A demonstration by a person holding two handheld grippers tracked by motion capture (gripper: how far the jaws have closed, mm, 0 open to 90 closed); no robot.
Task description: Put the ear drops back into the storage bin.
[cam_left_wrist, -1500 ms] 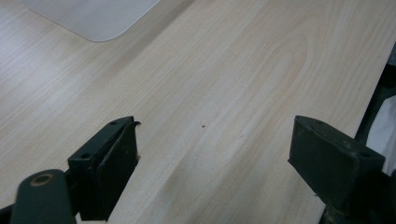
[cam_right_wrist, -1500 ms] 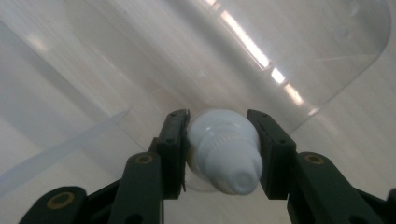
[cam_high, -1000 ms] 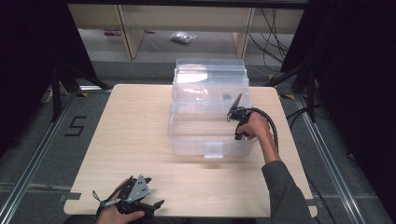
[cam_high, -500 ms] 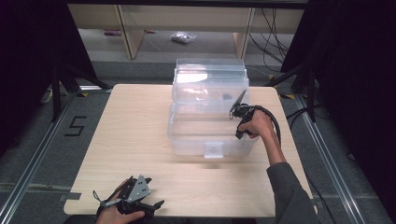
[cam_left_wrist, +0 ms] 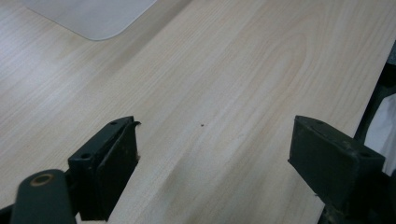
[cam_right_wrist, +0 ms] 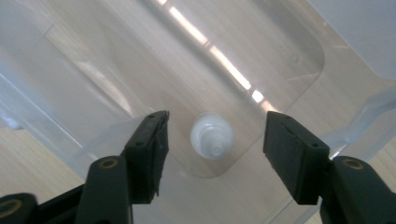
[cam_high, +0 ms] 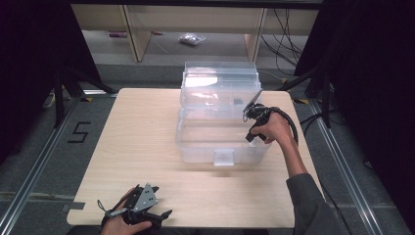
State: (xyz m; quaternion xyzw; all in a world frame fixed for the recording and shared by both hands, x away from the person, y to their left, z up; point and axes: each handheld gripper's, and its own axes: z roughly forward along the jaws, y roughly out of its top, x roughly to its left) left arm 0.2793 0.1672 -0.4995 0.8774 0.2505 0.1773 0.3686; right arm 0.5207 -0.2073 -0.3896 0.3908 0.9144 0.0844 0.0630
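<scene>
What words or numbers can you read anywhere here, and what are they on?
"5" - a black number marked on the grey floor, to the left of the wooden table.
The clear plastic box shows no label that can be read.
The small white bottle lying in the box shows no writing.
The wrapped packet on the floor beyond the table is too small and blurred to read.
</scene>
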